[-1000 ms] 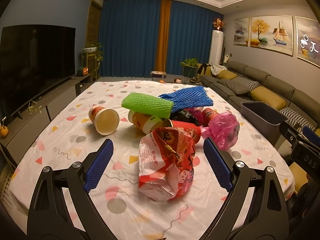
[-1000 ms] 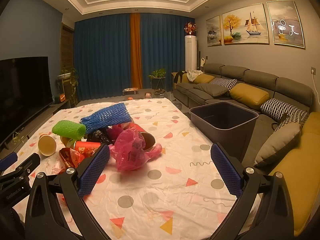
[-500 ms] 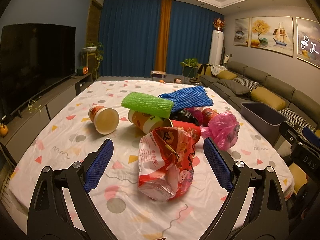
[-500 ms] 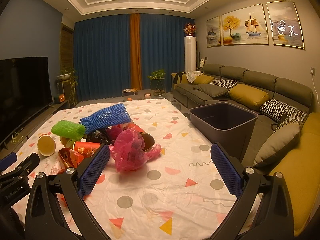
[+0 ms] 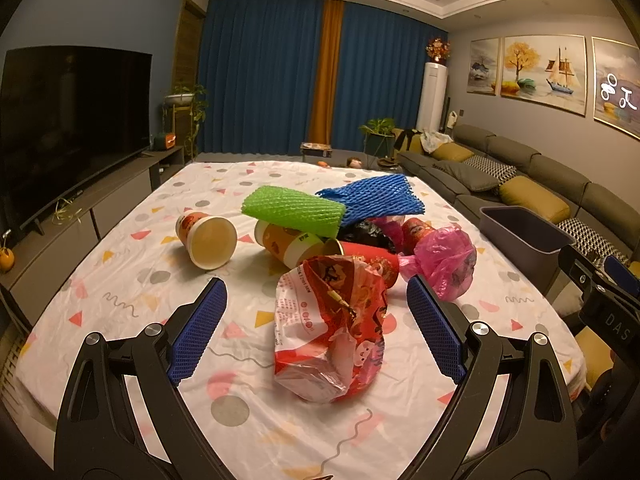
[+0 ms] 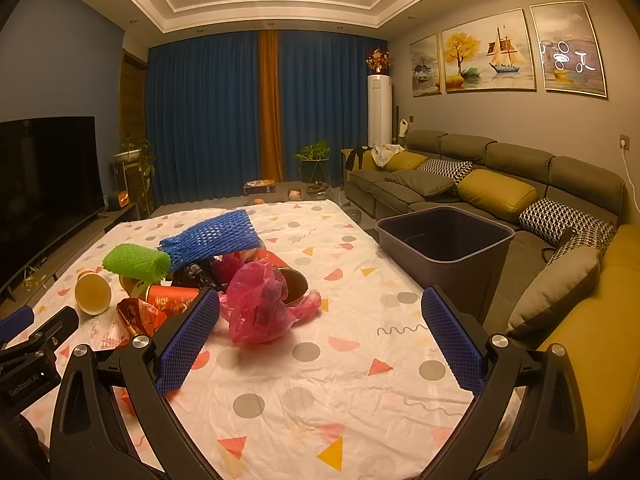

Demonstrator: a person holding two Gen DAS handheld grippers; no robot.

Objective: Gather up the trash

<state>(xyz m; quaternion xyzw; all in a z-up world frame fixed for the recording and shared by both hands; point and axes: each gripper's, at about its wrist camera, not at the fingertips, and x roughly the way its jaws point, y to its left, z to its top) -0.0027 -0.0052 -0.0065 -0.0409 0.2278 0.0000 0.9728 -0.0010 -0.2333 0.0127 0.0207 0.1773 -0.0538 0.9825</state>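
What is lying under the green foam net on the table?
The green foam net rests on a tipped orange paper cup. The cup's far end is covered, so anything more beneath cannot be seen.

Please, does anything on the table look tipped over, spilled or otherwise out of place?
Yes. The paper cup lies on its side, mouth toward the camera, apart from the heap. A second cup lies tipped under the green foam net. The red snack bag is crumpled. No spill shows. The bin looks empty.

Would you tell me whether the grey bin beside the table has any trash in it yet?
Empty, as far as visible: the grey bin shows only bare dark inner walls and floor.
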